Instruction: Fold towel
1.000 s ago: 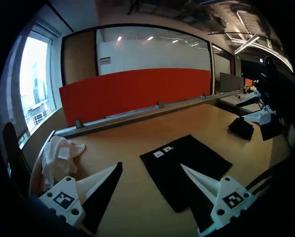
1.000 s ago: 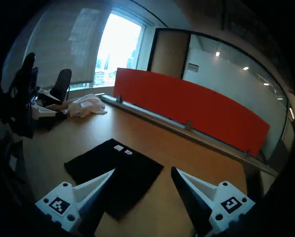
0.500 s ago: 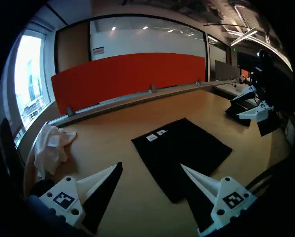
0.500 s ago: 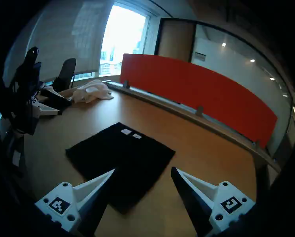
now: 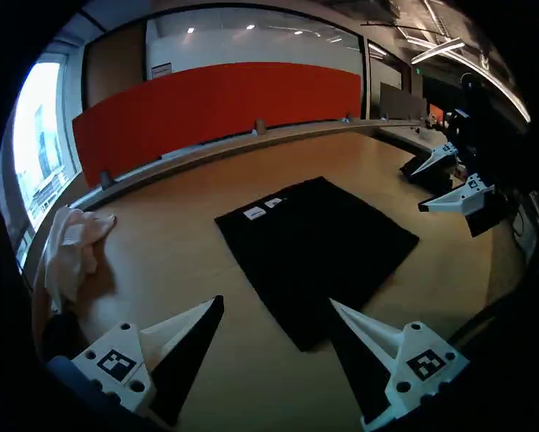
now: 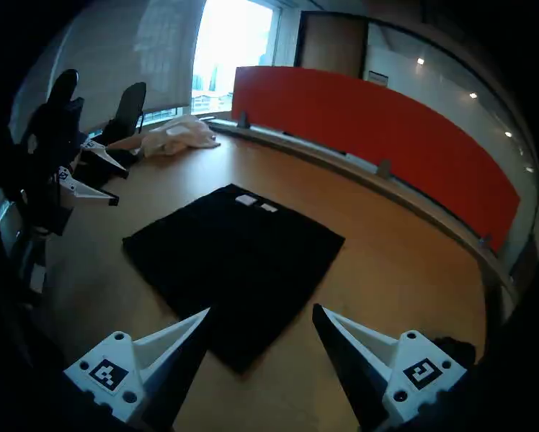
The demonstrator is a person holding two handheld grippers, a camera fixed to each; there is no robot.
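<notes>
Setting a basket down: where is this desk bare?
Bare desk lies between the black towel and the red divider, and right of the towel in the right gripper view. The window end is crowded by a crumpled white cloth.

A light wooden table (image 5: 190, 252) carries a black towel (image 5: 316, 241), spread flat near its middle, with two small white tags (image 5: 264, 208) at one edge. A crumpled white cloth (image 5: 71, 248) lies well apart from the towel, near the table's corner. A red divider panel (image 5: 219, 101) stands along the far edge.
</notes>
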